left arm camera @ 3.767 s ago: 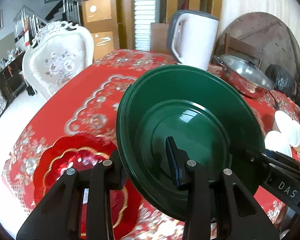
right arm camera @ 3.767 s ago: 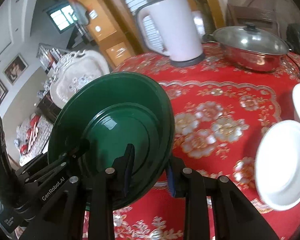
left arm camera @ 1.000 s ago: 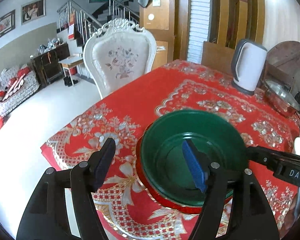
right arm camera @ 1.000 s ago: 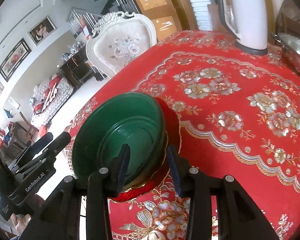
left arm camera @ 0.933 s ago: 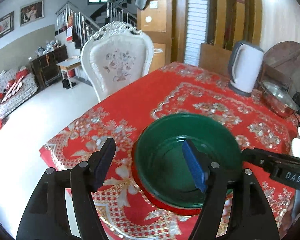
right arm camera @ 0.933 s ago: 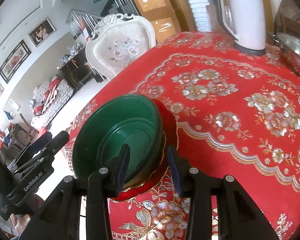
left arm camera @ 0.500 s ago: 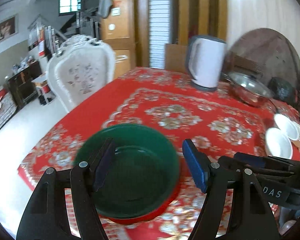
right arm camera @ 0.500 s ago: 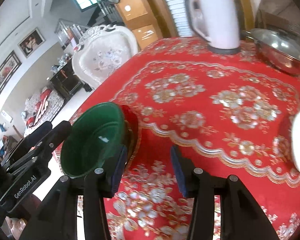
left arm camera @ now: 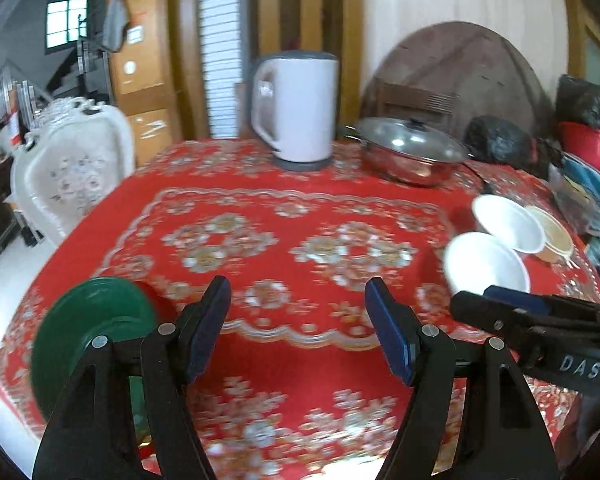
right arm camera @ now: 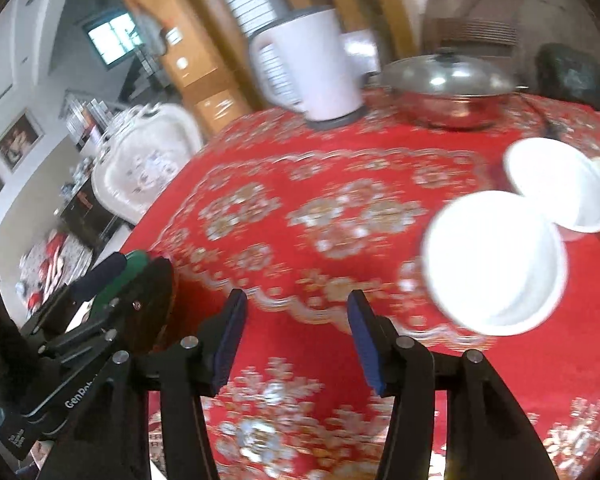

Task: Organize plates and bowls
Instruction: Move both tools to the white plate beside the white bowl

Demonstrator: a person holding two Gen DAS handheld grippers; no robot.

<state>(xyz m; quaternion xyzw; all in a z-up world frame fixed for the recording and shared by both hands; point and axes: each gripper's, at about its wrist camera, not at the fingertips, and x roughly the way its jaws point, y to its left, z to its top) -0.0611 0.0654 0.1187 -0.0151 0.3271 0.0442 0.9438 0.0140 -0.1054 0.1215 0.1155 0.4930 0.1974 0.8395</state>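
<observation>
On the red flowered cloth of the counter [left arm camera: 300, 344], toward its right side, stand the things that I think come next: a near white bowl [left arm camera: 485, 265], a second white bowl [left arm camera: 507, 223] just behind it with their rims touching or nearly so, and a beige bowl [left arm camera: 553, 239] beside that one. At the far left corner a green bowl [left arm camera: 88, 328] already sits on a red plate [left arm camera: 162, 307], so that part of the sorting looks done.

Both grippers are empty. The left hand-held gripper [left arm camera: 296, 326] has its jaws moderately wide, with only cloth between them. The right hand-held gripper [right arm camera: 294, 342] is opening its jaws at this moment, and nothing is between them either; the near white bowl [right arm camera: 494, 266] lies ahead of it, to the right.

About the handling, I judge the white bowls to be stiff and rather light (melamine or ceramic, I cannot tell which; the picture is blurred). If they are ceramic they can chip when one is set into another, so a gentle placing is wise. The surface looks smooth and glossy, so the pads may slip on it. The best hold is probably on the rim, one pad inside the wall and one outside, on the side nearest to the gripper and away from the place where the two rims meet.
</observation>
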